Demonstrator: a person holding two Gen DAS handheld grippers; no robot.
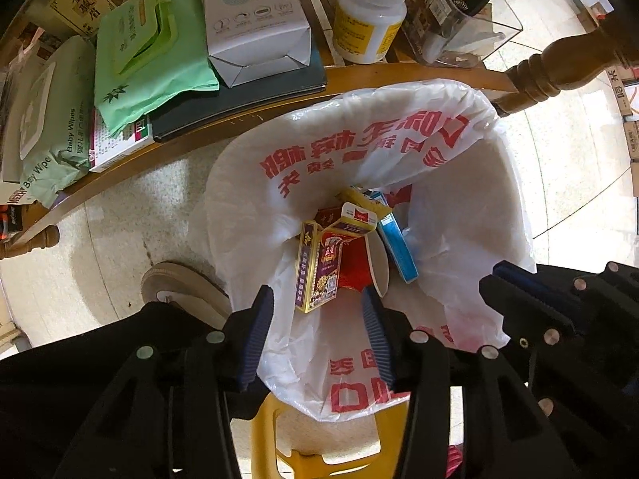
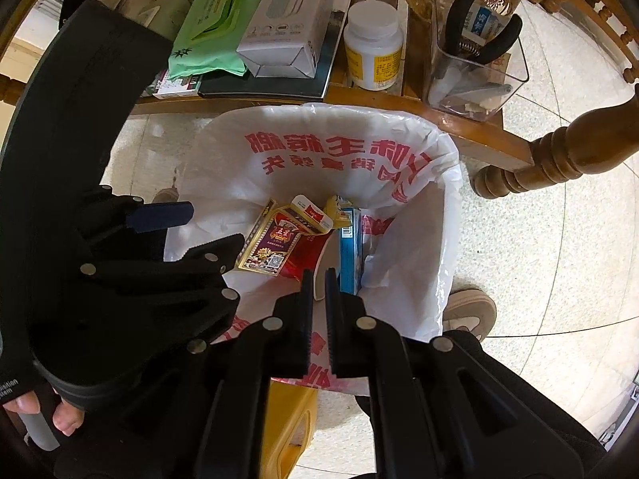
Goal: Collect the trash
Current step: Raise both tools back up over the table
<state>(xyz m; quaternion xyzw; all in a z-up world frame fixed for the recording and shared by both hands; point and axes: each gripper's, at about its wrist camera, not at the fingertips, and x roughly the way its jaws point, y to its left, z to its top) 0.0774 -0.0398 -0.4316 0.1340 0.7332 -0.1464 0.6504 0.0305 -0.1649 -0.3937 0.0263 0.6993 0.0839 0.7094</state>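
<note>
A trash bin lined with a white plastic bag with red print (image 1: 359, 151) (image 2: 319, 151) stands on the floor below both grippers. Inside lie a purple and gold box (image 1: 319, 275) (image 2: 271, 247), a red and white carton (image 1: 355, 219) (image 2: 311, 211) and a blue box (image 1: 395, 243) (image 2: 349, 255). My left gripper (image 1: 319, 303) is open and empty over the bin's near rim; it also shows in the right wrist view (image 2: 187, 231). My right gripper (image 2: 318, 279) is shut and empty above the bin; it also shows at the right in the left wrist view (image 1: 515, 279).
A wooden table (image 1: 247, 115) behind the bin holds green wipes (image 1: 147, 52), baby wipes (image 1: 52, 135), a white box (image 1: 255, 20), a white pill bottle (image 1: 369, 16) and a clear holder with pliers (image 2: 475, 64). A table leg (image 2: 559, 159) and a shoe (image 2: 467, 313) are at the right. A yellow stool (image 1: 319, 439) is underneath.
</note>
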